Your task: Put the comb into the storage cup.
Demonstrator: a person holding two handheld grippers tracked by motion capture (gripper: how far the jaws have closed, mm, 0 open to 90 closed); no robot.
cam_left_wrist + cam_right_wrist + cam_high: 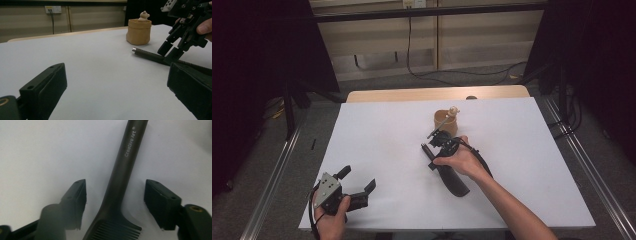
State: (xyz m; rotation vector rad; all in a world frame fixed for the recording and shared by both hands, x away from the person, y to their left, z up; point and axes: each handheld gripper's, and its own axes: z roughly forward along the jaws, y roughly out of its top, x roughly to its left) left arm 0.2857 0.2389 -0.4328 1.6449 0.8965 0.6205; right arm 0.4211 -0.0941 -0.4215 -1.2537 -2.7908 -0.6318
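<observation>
Right claw (115, 202) stands apart, straddling the black comb's (122, 177) handle – grasp not yet made; lift remains; left claw (357, 186), also apart, idles at seven o'clock on the desk (377, 150)

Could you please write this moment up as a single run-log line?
right gripper: open, jaws straddling comb handle, no contact | left gripper: open, resting on table | holder: upright beyond comb

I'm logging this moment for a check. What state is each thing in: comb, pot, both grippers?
Comb: lying flat on the table, handle between the right gripper's jaws, not yet clamped.
Pot: upright, a small bear figure poking out of the top.
Right gripper: open, jaws either side of the handle.
Left gripper: open, holding nothing.
</observation>
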